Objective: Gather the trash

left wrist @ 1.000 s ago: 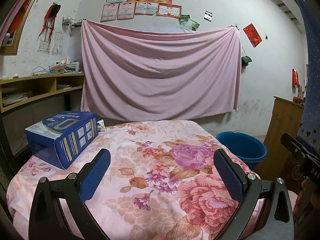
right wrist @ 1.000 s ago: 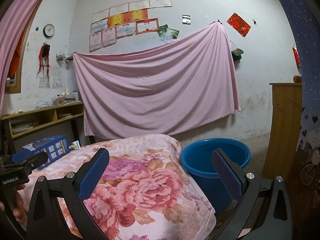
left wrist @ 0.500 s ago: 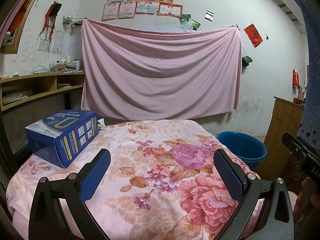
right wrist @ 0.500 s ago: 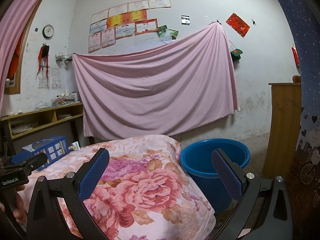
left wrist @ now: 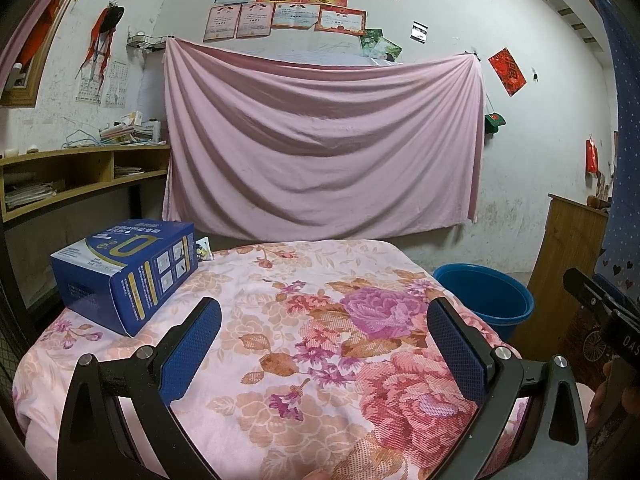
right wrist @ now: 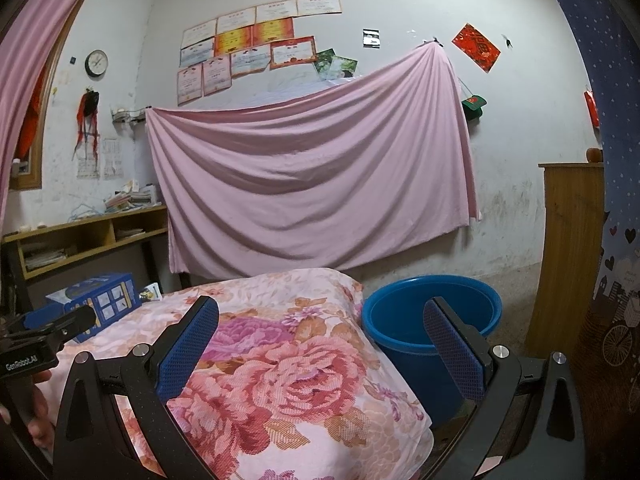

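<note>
A blue carton [left wrist: 128, 276] lies on the floral-clothed table [left wrist: 280, 320] at its far left; it also shows in the right wrist view [right wrist: 96, 304]. A small printed packet [left wrist: 202, 250] sits just behind it, also seen in the right wrist view [right wrist: 151, 292]. A blue bucket [left wrist: 484, 296] stands on the floor right of the table, and shows closer in the right wrist view [right wrist: 432, 320]. My left gripper [left wrist: 324, 344] is open and empty above the table's near middle. My right gripper [right wrist: 320, 344] is open and empty over the table's right corner, next to the bucket.
A pink sheet [left wrist: 320, 148] hangs on the back wall. A wooden shelf with papers [left wrist: 80, 176] runs along the left wall. A wooden cabinet [right wrist: 568, 248] stands right of the bucket. A dark patterned curtain [right wrist: 612, 200] hangs at far right.
Both views have shifted only slightly; the left gripper has drifted a little. Both grippers stay open and empty, and nothing on the table has moved.
</note>
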